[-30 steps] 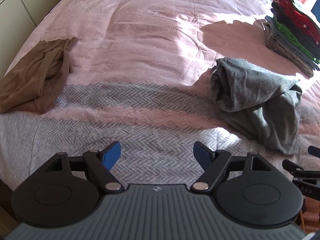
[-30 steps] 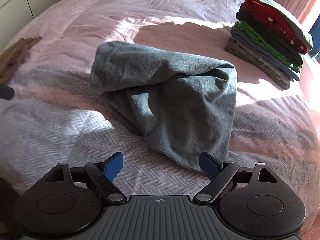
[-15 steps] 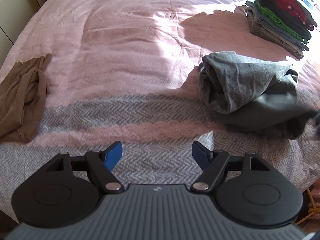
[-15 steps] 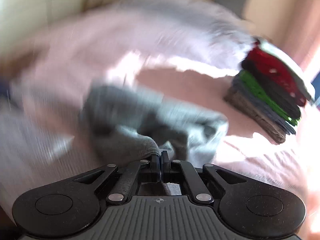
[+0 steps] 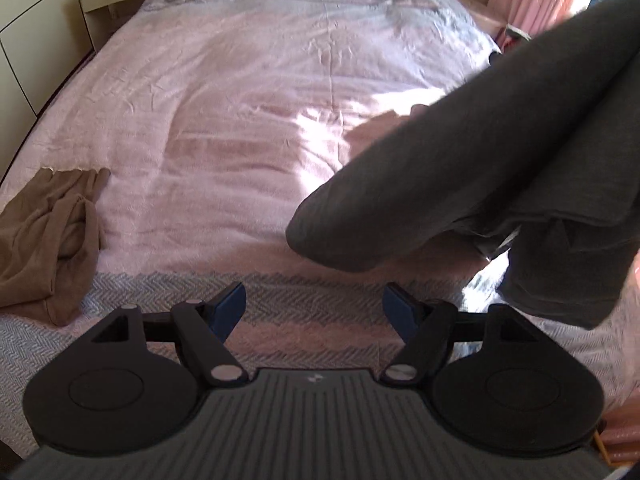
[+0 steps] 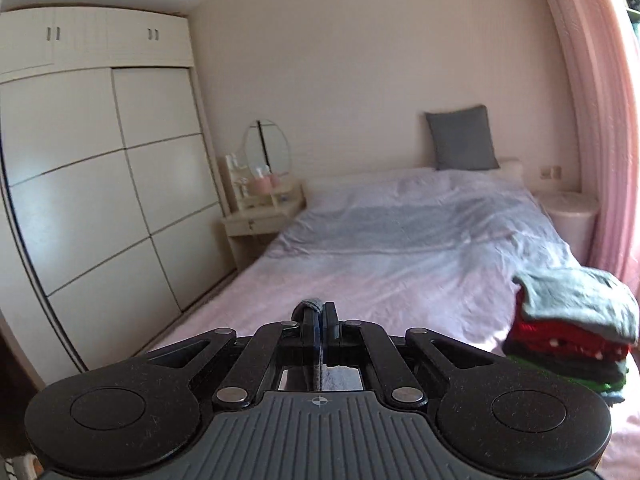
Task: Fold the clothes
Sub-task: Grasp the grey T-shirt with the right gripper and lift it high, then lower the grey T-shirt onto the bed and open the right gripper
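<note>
Right wrist: pinched grey garment [image 6: 311,305].

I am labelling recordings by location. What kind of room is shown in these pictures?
Very likely a home bedroom: a made bed with a grey pillow at its head, a tall built-in wardrobe, and a small dressing table with a round mirror.
</note>
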Tool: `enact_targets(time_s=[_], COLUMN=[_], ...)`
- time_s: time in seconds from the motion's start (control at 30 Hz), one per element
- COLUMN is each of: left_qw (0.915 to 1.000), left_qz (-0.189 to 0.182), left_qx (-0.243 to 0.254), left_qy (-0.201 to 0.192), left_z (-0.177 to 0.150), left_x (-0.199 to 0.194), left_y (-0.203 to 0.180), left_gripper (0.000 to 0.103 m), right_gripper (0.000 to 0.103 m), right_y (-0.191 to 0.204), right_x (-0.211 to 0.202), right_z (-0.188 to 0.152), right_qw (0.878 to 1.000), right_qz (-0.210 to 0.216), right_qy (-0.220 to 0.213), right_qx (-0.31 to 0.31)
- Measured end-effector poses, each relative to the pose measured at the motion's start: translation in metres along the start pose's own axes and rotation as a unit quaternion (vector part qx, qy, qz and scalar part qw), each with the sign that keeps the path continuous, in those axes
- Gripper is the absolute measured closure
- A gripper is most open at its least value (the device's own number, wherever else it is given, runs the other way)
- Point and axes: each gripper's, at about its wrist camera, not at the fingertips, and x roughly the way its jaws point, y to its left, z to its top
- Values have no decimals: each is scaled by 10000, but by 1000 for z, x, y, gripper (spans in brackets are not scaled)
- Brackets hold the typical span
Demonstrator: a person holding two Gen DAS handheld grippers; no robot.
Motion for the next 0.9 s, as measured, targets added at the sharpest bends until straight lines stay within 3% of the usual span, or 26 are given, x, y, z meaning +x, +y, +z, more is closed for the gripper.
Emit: enact_targets(time_s=[0.1,0.3,0.67,0.8,0.9], left_qw=[9996,9970,9963,9963,9967], left_qz=[90,245,219,123,123], left_qx=[-185,-443,-600,-606,-625], left_qy=[-193,-587,-583,-593,-501], left_z=[5,7,-6,-9,-14], left_x=[-17,-50,-59,-63,-62], left_y=[12,32,34,34,41], left_gripper=[31,31,31,31,31], right_gripper=[103,103,103,103,103], right_y=[36,45,30,60,104], right_x=[5,-2,-38,-19,29], right_z=[25,75,96,113,112], right_qw=[9986,9946,9929,9913,9891], right_qz=[302,278,152,661,1294], right_qy=[-362,-951,-1181,-1124,-639], right_qx=[-252,-308,-18,-150,-289])
